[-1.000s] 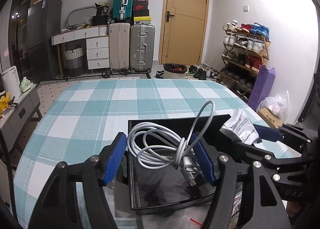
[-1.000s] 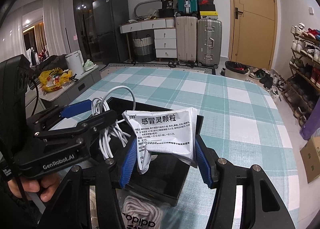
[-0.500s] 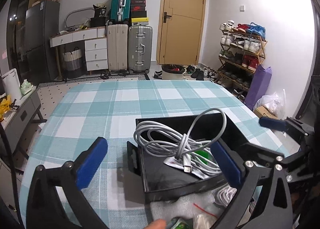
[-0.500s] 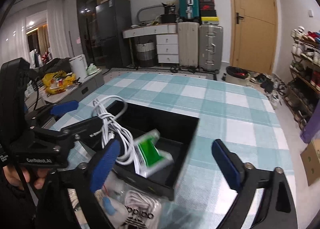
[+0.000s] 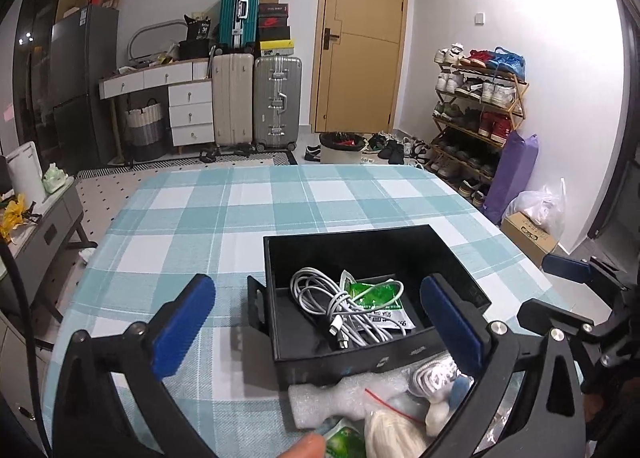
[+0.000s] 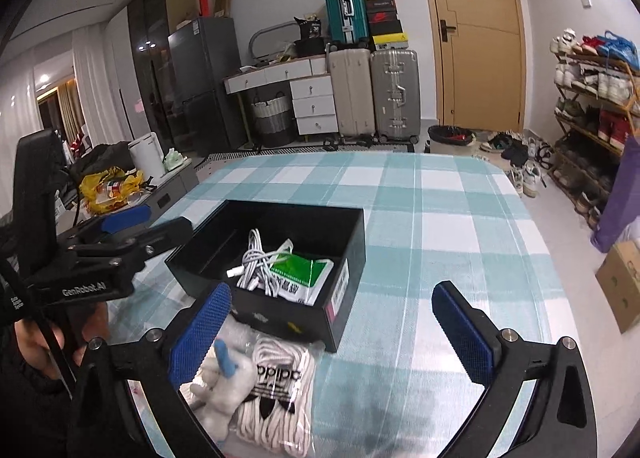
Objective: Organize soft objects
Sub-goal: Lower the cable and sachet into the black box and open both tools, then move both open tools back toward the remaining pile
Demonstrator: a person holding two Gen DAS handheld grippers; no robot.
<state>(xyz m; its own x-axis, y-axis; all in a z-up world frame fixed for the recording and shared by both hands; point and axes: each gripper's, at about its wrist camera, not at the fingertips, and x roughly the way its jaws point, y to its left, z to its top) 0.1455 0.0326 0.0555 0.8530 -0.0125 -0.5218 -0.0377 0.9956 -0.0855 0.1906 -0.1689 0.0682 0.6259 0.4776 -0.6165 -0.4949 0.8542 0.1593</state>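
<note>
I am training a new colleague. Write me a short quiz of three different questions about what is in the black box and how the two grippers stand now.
1. True or false: the white cable lies inside the black box.
2. Which item lies beside the cable in the box? A) green-and-white sachet B) shoe C) bottle
3. Fill in: the left gripper and the right gripper are both ____, with nothing held between the fingers.

Key: 1 true; 2 A; 3 open. Both sets of fingers have just been opening.

Lived-in home, suitcases [image 5: 256, 98], shoe rack [image 5: 476, 114], fridge [image 6: 200, 78]
</note>
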